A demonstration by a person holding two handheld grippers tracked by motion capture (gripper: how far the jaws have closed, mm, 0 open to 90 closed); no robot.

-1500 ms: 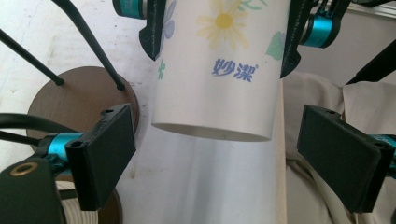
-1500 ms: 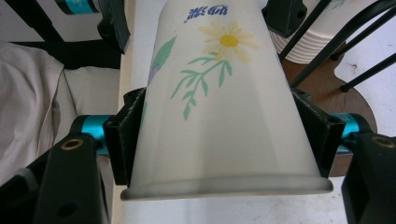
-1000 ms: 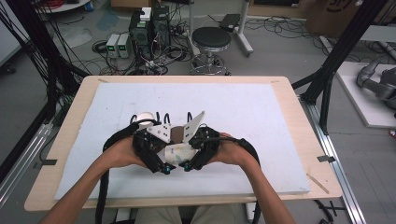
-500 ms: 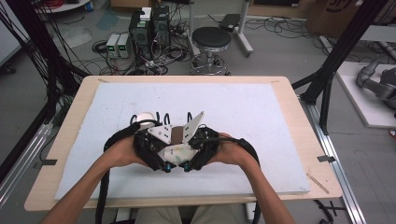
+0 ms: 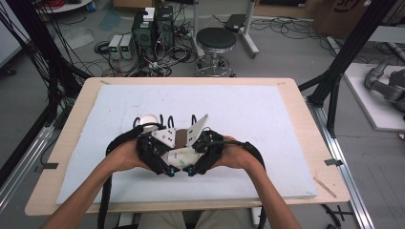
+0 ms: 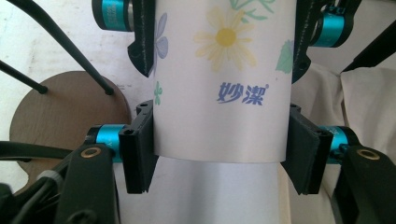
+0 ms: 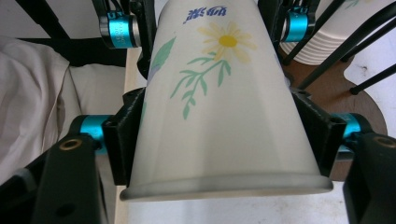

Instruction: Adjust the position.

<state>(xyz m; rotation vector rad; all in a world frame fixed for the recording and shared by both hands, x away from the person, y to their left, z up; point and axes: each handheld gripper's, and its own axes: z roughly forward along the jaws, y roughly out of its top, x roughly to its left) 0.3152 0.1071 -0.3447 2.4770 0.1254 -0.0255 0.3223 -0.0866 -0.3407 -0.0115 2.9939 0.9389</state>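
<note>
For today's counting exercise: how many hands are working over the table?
2. The left hand is near the front edge of the table, left of the flowered paper cup; the right hand is just right of it. None seems hidden.

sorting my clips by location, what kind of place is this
Most likely a robotics lab or workshop set up for recording, not a home. A padded wooden table stands in a black metal frame, computer boxes sit in tangled cables on the bare floor, and a round stool waits behind.
</note>
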